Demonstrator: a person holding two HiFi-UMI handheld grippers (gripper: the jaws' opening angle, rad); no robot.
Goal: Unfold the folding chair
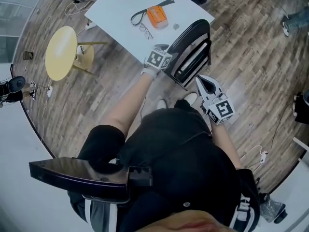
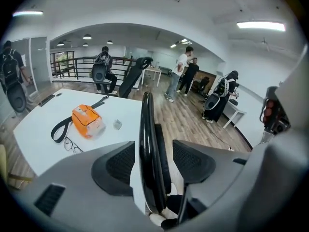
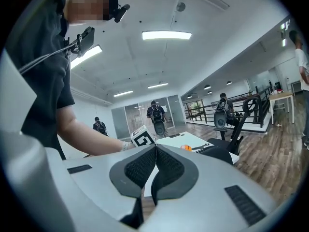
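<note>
The folding chair (image 1: 192, 52) is seen folded flat and black. It is stood on the wooden floor (image 1: 251, 47) just beside a corner of the white counter (image 1: 120, 8). Whether it touches that corner cannot be told.

The chair's thin upper edge is straddled by the left hand-held gripper (image 1: 166, 65), which is angled downward onto it. In the left gripper view the jaws are spread wide. One ribbed pad (image 2: 116, 163) is shown on each side of the chair's edge, and a gap is left on both sides, so nothing is clamped.

The right hand-held gripper (image 1: 203, 81) is held low, just beside the chair's near lower corner. Contact there cannot be judged. In the right gripper view its jaws are pressed together with nothing caught between them, and the chair and the counter are seen beyond its tips.

Ahead of the left hand-held gripper, an orange pouch (image 1: 157, 16) with a black strap is laid on the counter. A pair of glasses (image 1: 146, 31) is placed nearer to that gripper, just beside the pouch.

Well off to the left of the left hand-held gripper, a round yellow stool (image 1: 61, 52) is stood on the floor. Far beyond the chair, in the left gripper view, several people (image 2: 186, 74) are seen standing at the back of the room.
</note>
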